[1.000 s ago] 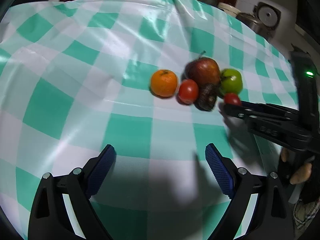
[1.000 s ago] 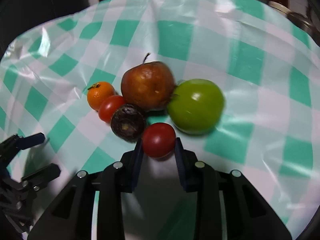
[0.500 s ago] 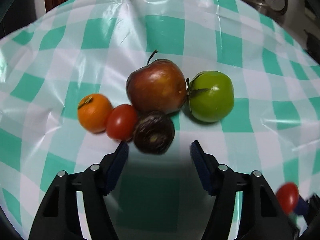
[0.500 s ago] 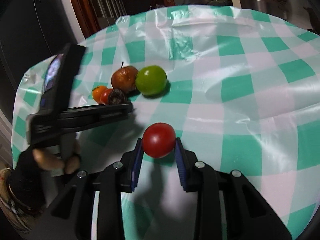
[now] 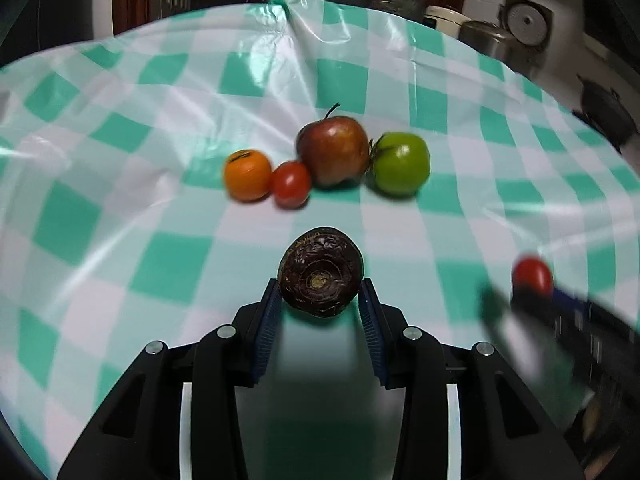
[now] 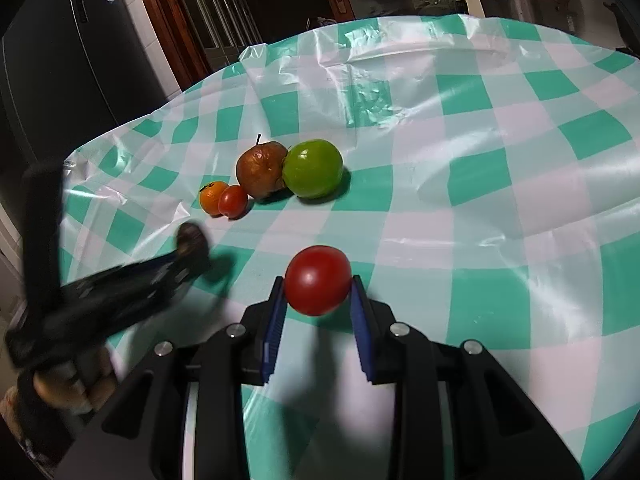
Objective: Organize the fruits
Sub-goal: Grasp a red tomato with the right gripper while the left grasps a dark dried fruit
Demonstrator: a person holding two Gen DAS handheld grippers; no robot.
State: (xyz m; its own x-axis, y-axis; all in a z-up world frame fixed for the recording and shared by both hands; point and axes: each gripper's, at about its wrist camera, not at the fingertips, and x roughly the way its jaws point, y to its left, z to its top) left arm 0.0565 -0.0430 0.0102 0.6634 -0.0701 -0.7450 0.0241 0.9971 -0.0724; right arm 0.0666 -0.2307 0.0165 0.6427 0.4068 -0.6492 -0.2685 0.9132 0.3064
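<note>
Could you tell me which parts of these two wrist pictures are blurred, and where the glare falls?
Left wrist view: the small orange citrus fruit and the right gripper with its red tomato smear; the dark wrinkled fruit stays sharp. Right wrist view: the left gripper is streaked; white glare lies on the glossy green-checked plastic tablecloth. Both views bow outward, dark at the corners.

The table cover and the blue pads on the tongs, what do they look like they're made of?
Table cover: thin plastic sheet, probably; glossy, with glare streaks and sharp crinkles, printed in green and white checks. Blue pads: likely rubber or soft plastic; matte, finely ribbed.
</note>
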